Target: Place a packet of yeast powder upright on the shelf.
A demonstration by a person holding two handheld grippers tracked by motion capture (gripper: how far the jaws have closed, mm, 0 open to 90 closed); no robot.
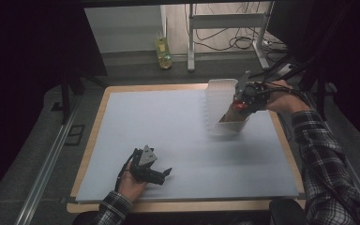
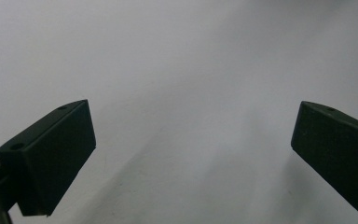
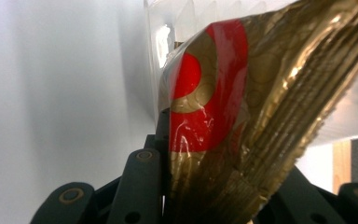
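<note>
On the far right part of the table [image 1: 122, 140], the right gripper [image 1: 240, 104] holds a shiny gold-and-red packet [image 3: 242, 116] pinched between its jaws. In the right gripper view the jaws are pressed together on the packet's crimped lower end, and the packet rises from them with its long axis running up and slightly to the right, so its free end points away from the gripper. The red band with a gold ring sits on the packet's left face; the right face is gold and ridged with folds.

In the high view the packet [image 1: 234, 111] shows as a small tan and red shape slanting down and to the left from the gripper, its low end inside or just at the mouth of a clear plastic container [image 1: 220, 105]. Whether the packet touches the container's wall I cannot tell. The container stands on the pale grey mat, near the table's back edge, and its ribbed side faces left. In the right gripper view the container [image 3: 161, 42] appears right behind the packet, its wavy rim showing at the top.

The left gripper [image 1: 161, 174] rests low on the mat near the front edge, well apart from the container, pointing right. In the left gripper view its jaws stand wide apart with bare mat between them, gripping nothing.
</note>
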